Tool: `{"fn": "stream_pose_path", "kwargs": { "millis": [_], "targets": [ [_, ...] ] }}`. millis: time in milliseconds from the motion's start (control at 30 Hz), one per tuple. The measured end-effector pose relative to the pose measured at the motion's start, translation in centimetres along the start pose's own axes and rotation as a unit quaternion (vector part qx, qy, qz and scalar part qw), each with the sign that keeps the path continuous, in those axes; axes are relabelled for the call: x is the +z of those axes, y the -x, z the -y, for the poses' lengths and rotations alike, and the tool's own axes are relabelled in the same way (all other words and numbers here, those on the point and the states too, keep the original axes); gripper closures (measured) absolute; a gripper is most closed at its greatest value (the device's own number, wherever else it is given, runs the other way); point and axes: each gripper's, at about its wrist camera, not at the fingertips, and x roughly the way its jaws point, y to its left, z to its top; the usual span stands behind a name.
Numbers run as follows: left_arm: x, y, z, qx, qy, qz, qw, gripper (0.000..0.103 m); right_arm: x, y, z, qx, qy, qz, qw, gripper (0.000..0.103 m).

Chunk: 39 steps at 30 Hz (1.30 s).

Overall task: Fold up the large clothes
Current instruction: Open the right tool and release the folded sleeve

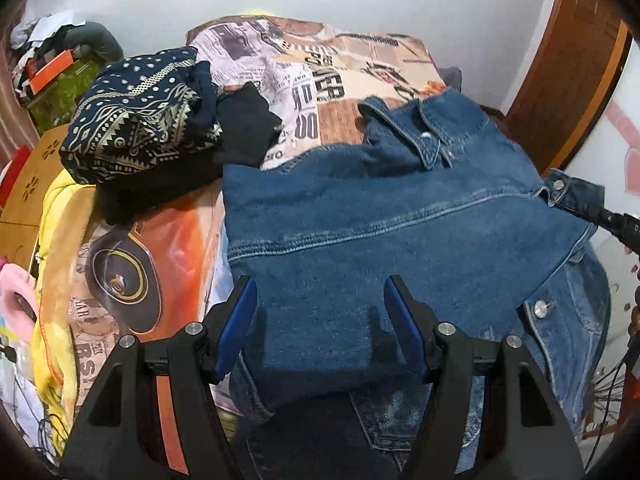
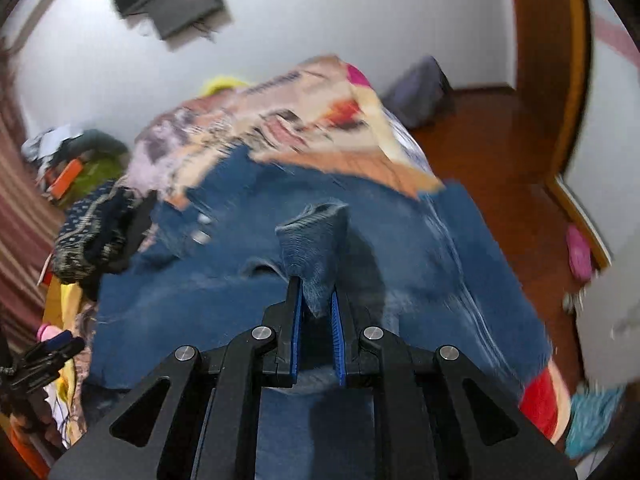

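A blue denim jacket (image 1: pixel 400 216) lies spread on the bed, collar at the far side, a folded panel across its middle. My left gripper (image 1: pixel 320 304) is open just above the jacket's near part, with nothing between its blue pads. In the right wrist view the jacket (image 2: pixel 460 280) fills the middle, blurred by motion. My right gripper (image 2: pixel 316 300) is shut on a lifted piece of denim, the sleeve cuff (image 2: pixel 316 232), which stands up between its fingers. The right gripper's tip also shows in the left wrist view (image 1: pixel 608 216), holding the cuff at the jacket's right edge.
The bed has a printed newspaper-pattern cover (image 1: pixel 312 64). A pile of dark patterned clothes (image 1: pixel 136 128) and a black garment (image 1: pixel 248 124) sit at its left. A yellow cloth (image 1: pixel 56 264) hangs off the left side. Wooden floor (image 2: pixel 500 140) and a door frame (image 2: pixel 560 60) lie to the right.
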Motion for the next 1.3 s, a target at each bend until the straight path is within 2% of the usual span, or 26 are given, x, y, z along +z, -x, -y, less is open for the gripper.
{"fn": "stream_pose_path", "kwargs": {
  "millis": [133, 300, 467, 567, 633, 700, 833, 933, 1067, 1300],
  "targets": [
    [-0.3, -0.7, 0.6, 0.005, -0.011, -0.011, 0.9999, 0.038, -0.8, 0.1, 1.4, -0.015, -0.015, -0.006, 1.0, 0.083],
    [-0.3, -1.1, 1.6, 0.002, -0.018, -0.016, 0.9997, 0.038, -1.0, 0.3, 2.4, -0.047, -0.014, -0.02, 0.999, 0.067],
    [0.8, -0.8, 2.9, 0.004, -0.033, -0.004, 0.9994, 0.038, -0.7, 1.9, 4.6, -0.041, -0.03, -0.032, 0.998, 0.066],
    [2.0, -0.2, 3.9, 0.003, -0.039, 0.012, 0.9992, 0.038, -0.3, 3.4, 6.2, -0.034, -0.054, -0.017, 0.998, 0.065],
    [2.9, 0.3, 4.5, 0.001, -0.041, 0.025, 0.9988, 0.038, -0.1, 4.4, 7.3, -0.035, -0.07, -0.004, 0.997, 0.06],
    [3.6, 0.7, 5.2, -0.002, -0.043, 0.036, 0.9984, 0.038, 0.1, 5.5, 8.6, -0.042, -0.092, 0.014, 0.995, 0.048],
    [5.1, 1.3, 6.8, -0.011, -0.052, 0.053, 0.9971, 0.038, 0.2, 6.8, 11.1, -0.041, -0.136, 0.033, 0.989, 0.037],
    [5.7, 1.4, 8.1, -0.017, -0.061, 0.061, 0.9961, 0.038, -0.1, 6.6, 12.8, -0.039, -0.17, 0.025, 0.984, 0.037],
    [5.9, 0.9, 9.6, -0.031, -0.067, 0.058, 0.9956, 0.038, -1.5, 5.3, 14.9, -0.028, -0.203, -0.008, 0.979, 0.037],
    [5.2, -0.7, 11.2, -0.032, -0.077, 0.038, 0.9958, 0.038, -4.0, 1.3, 16.6, 0.023, -0.242, -0.07, 0.967, 0.037]
  ]
}}
